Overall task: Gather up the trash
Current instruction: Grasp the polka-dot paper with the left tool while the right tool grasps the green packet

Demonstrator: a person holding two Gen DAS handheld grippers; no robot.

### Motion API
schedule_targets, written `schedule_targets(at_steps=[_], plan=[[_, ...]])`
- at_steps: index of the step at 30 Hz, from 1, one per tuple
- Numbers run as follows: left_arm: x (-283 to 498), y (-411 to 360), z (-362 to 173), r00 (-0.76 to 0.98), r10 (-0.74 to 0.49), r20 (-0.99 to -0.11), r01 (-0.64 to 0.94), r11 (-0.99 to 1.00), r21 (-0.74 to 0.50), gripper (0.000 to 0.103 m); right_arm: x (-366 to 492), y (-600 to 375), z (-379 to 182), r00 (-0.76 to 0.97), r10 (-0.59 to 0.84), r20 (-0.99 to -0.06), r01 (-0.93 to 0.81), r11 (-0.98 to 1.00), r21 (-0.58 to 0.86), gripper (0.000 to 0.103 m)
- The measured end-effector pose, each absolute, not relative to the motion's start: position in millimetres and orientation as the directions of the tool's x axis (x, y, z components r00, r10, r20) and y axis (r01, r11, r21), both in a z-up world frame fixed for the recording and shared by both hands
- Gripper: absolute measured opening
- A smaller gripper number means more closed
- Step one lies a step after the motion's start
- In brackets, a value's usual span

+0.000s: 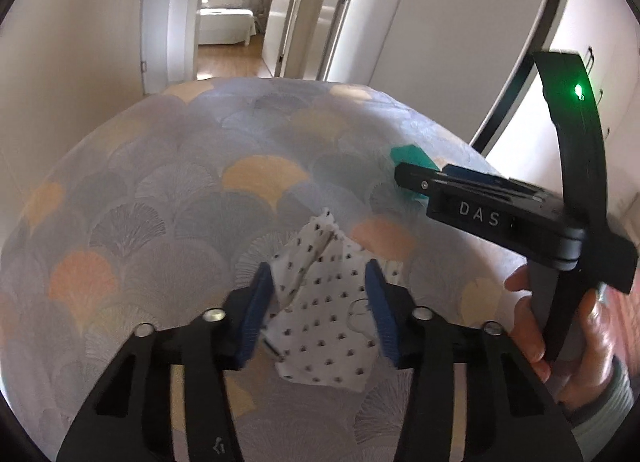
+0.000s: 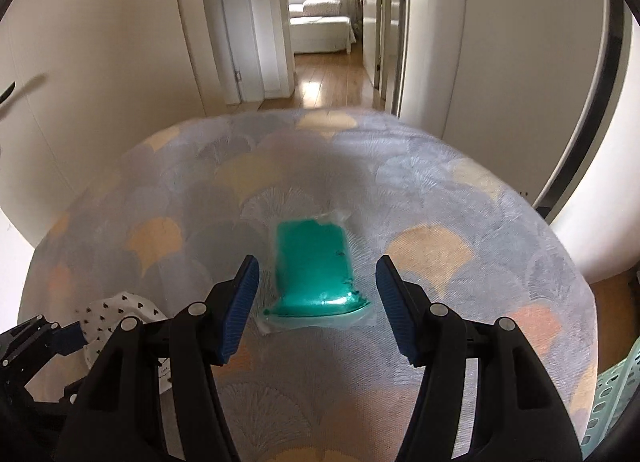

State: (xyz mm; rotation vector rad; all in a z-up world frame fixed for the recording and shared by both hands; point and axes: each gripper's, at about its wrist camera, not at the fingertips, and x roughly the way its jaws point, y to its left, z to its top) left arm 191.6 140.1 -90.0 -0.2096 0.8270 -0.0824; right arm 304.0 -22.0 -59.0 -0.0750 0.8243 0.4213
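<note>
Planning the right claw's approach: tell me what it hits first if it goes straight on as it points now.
Most likely the green packet lying on the patterned cover, framed between the open right claw fingers. Depth is unclear.

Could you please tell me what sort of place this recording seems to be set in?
Probably a home: a fan-patterned bedspread fills the foreground, a wood-floored hallway runs past doors, and a white bed stands in a far bedroom.

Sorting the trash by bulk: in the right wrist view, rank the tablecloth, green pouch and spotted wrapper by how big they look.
1. Tablecloth, filling most of the frame.
2. Green pouch.
3. Spotted wrapper: looks smallest, but partly hidden behind the right gripper, so this is unsure.
</note>
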Motion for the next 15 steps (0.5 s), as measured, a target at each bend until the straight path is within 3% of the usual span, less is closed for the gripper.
schedule_targets(at_steps=[2,4,7,15], plan=[[190,136,-90,0.675,-0.134,-0.726,-0.006,0.982,-0.186,0.03,306,-20,-61,0.594,0.334,-0.732,-0.395,0.914,0.096,0.057],[192,131,-89,0.672,-0.13,-0.729,0.005,0.985,-0.171,0.018,306,-18,-62,0.583,0.337,-0.74,-0.405,0.909,0.096,0.044],[187,127,-87,0.678,-0.126,-0.724,0.022,0.988,-0.151,0.007,303,-21,-61,0.583,0.354,-0.732,-0.413,0.904,0.108,0.039],[174,121,-70,0.703,-0.191,-0.685,0.069,0.977,-0.202,0.005,280,-48,-44,0.64,0.388,-0.663,-0.387,0.909,0.158,0.038]])
